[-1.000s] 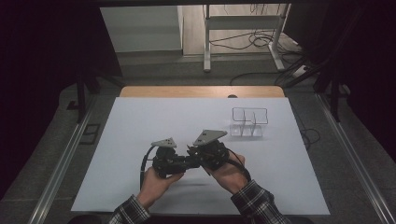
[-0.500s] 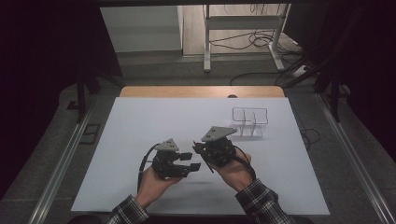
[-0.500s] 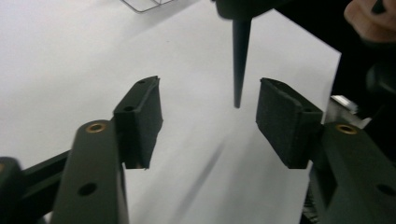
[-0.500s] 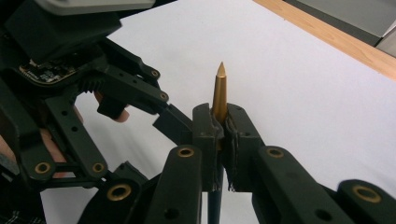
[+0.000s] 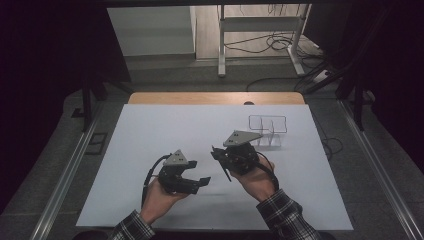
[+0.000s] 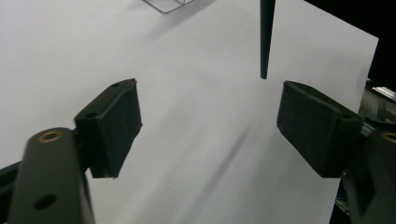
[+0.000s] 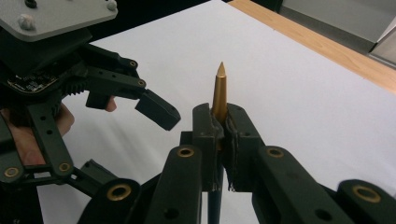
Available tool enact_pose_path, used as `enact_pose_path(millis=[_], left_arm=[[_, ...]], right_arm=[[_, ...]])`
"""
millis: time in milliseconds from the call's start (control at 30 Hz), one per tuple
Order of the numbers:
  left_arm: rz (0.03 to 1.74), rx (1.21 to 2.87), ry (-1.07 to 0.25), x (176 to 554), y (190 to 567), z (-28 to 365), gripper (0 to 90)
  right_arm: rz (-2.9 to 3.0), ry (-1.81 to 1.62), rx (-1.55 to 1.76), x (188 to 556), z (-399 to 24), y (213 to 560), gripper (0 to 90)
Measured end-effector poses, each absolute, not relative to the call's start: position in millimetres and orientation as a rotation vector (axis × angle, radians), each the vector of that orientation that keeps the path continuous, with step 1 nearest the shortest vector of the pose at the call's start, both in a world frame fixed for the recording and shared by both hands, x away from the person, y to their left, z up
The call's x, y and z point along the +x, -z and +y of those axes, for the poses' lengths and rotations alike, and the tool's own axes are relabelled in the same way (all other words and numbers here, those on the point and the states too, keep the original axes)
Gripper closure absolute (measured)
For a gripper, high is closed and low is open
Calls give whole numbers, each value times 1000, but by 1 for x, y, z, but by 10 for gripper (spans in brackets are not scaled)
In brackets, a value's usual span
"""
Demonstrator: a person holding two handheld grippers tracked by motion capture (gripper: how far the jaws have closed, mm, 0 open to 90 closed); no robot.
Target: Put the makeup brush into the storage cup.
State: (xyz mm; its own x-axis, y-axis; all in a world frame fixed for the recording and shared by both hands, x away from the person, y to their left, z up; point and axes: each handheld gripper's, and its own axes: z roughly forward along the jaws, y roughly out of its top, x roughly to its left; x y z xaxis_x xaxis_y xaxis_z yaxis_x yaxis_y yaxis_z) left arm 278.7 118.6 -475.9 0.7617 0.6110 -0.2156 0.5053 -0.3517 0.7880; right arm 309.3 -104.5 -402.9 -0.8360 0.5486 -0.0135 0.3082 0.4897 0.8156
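Observation:
My right gripper [image 7: 223, 116] is shut on a pen [image 7: 219, 91]. The pen's gold tip stands up past the jaws and its black body hangs below them. In the high view the right gripper [image 5: 218, 152] sits right of centre, with the pen [image 5: 226, 171] slanting down from it. My left gripper [image 5: 199, 171] is just to its left, open and holding nothing. In the left gripper view its pads [image 6: 114, 126] stand wide apart around the gripper's middle [image 6: 210, 126], and the pen's black end [image 6: 266, 37] hangs a little beyond them. The left gripper [image 7: 128, 105] also appears in the right gripper view.
A white sheet [image 5: 150, 130] covers the table, with a wooden edge [image 5: 215, 97] at the far side. A small wire rack [image 5: 268, 125] stands at the back right of the sheet, its corner [image 6: 168, 4] in the left gripper view. Cables and a metal stand [image 5: 260, 30] lie on the floor beyond.
The two grippers were close together and have moved apart. The left one has drawn back to the left with its jaws open. The pen stays in the right gripper.

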Motion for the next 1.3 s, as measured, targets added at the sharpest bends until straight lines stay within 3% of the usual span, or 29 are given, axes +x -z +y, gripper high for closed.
enact_pose_path(millis=[500,1300], left_arm=[[884,2036,-193,274,474,137,50],[943,2100,-362,253,485,173,5]], right_arm=[[2413,-1319,770,322,-127,391,830],[2317,-1320,868,350,-160,382,830]])
